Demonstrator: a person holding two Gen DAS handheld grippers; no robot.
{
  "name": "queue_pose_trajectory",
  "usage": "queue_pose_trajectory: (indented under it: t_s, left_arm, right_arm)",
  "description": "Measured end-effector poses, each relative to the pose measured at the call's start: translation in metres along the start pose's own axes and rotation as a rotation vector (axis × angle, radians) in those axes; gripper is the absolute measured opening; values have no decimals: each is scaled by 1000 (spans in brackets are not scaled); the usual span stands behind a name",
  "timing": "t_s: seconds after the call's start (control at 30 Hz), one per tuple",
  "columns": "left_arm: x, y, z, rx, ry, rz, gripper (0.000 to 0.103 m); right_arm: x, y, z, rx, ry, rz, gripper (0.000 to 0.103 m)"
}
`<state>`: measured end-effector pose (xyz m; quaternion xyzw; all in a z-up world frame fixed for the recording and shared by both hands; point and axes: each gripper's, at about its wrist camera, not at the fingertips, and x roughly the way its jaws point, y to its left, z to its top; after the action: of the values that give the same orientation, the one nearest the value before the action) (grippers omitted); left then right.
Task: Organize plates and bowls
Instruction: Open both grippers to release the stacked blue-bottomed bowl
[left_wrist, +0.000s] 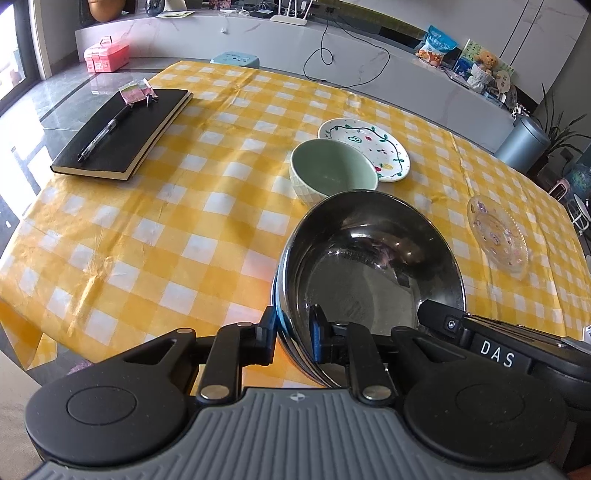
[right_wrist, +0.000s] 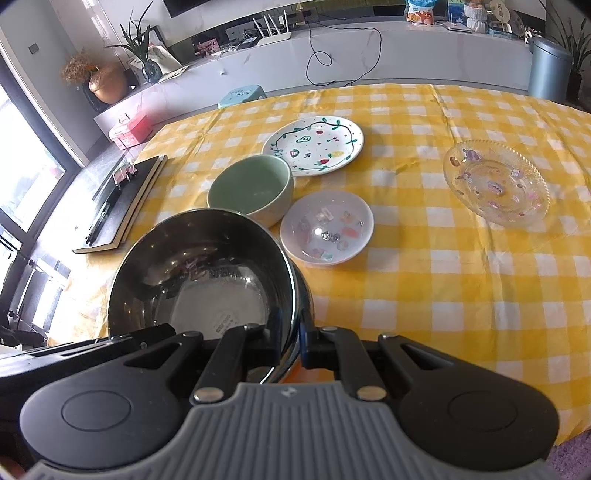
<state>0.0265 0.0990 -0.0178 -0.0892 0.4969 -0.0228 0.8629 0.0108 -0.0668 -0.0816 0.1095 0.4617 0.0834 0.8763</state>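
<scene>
Gripping opposite rims of the steel bowl (left_wrist: 369, 266), your left gripper (left_wrist: 293, 332) and right gripper (right_wrist: 291, 341) hold it just ahead of the jaws, above the checked cloth (right_wrist: 443, 295). Beyond it the green bowl (right_wrist: 251, 188), small clear dish (right_wrist: 327, 227), painted plate (right_wrist: 314, 146) and glass plate (right_wrist: 496, 182) lie separate, so I judge nothing is stacked yet.

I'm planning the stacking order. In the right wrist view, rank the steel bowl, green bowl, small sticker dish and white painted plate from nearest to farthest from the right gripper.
1. steel bowl, clamped in the right gripper
2. small sticker dish, ahead, right
3. green bowl, ahead, left; close to the dish's distance
4. white painted plate, behind both
</scene>
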Motion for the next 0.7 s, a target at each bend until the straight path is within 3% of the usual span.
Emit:
queue_pose_trajectory:
  t_s: [0.57, 0.7]
  left_arm:
    - [-6, 4, 4, -18, -27, -20, 20]
    - [-10, 4, 6, -22, -46, -20, 26]
  right_arm:
    - [-2, -1, 4, -2, -19, 7, 19]
    - [-7, -3, 6, 4, -35, 16, 25]
